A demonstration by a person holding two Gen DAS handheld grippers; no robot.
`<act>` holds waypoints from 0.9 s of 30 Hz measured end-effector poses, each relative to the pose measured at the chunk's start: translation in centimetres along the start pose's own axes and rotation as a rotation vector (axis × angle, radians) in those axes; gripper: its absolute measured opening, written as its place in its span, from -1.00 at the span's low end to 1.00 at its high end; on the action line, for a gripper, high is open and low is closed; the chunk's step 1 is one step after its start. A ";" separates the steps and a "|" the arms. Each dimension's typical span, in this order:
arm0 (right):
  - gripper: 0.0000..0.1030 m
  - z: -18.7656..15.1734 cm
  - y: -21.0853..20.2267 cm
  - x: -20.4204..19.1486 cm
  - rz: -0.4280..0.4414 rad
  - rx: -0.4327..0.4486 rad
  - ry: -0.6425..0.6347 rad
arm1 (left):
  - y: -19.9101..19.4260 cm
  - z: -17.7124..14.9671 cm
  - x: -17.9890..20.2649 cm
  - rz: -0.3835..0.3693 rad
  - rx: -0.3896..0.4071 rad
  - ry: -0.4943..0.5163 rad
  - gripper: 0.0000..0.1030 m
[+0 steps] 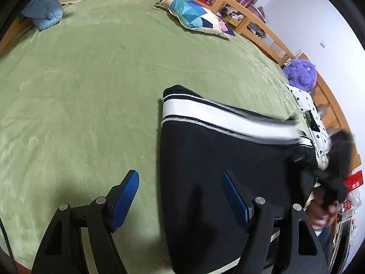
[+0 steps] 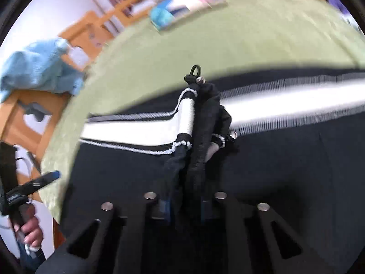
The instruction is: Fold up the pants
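Observation:
Black pants (image 1: 216, 159) with a white side stripe (image 1: 205, 116) lie on the green bed cover (image 1: 91, 91), reaching off to the right. My left gripper (image 1: 180, 196) is open and empty, low over the cover; its right finger (image 1: 235, 198) is above the black cloth. My right gripper (image 2: 184, 205) is shut on a bunched fold of the pants (image 2: 200, 137), held up above the rest of the garment. It also shows, blurred, at the right edge of the left wrist view (image 1: 337, 173). The left gripper shows at the lower left of the right wrist view (image 2: 34, 185).
A patterned pillow (image 1: 196, 16) lies at the far side of the bed. A blue towel (image 1: 43, 11) sits at the far left corner. A purple plush toy (image 1: 301, 73) and a spotted cloth (image 1: 312, 111) lie at the right edge. A wooden bed frame (image 1: 262, 34) runs behind.

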State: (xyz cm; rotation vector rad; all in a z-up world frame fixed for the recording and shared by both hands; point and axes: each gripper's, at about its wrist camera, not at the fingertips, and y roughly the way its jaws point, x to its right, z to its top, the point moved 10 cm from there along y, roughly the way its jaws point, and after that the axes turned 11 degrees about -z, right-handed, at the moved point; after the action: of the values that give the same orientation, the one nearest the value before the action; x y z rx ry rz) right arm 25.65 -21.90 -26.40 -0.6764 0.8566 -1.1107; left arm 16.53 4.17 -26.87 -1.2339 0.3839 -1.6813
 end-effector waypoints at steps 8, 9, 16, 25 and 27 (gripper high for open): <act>-0.63 0.7 2.1 5.7 -0.151 -0.052 -0.008 | 1.0 -0.4 0.0 0.004 -0.018 0.006 0.42; -0.60 -0.1 3.6 6.8 -0.190 -0.088 0.002 | 1.3 -0.5 0.1 0.004 -0.023 0.007 0.42; -0.16 -1.4 0.4 7.2 -0.214 -0.013 0.022 | 2.2 -0.1 1.6 0.035 0.005 0.100 0.42; -0.11 -5.0 -8.5 17.9 -0.479 0.087 0.157 | 5.8 0.5 1.2 0.103 -0.084 0.146 0.39; -0.11 -5.9 -9.7 20.6 -0.563 0.100 0.177 | 6.3 0.3 1.1 0.112 -0.101 0.138 0.39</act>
State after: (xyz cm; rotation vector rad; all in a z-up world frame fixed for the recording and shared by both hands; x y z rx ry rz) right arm 20.13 -44.76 -26.51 -0.7657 0.7707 -1.7282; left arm 20.01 0.36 -30.70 -1.1505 0.6179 -1.6718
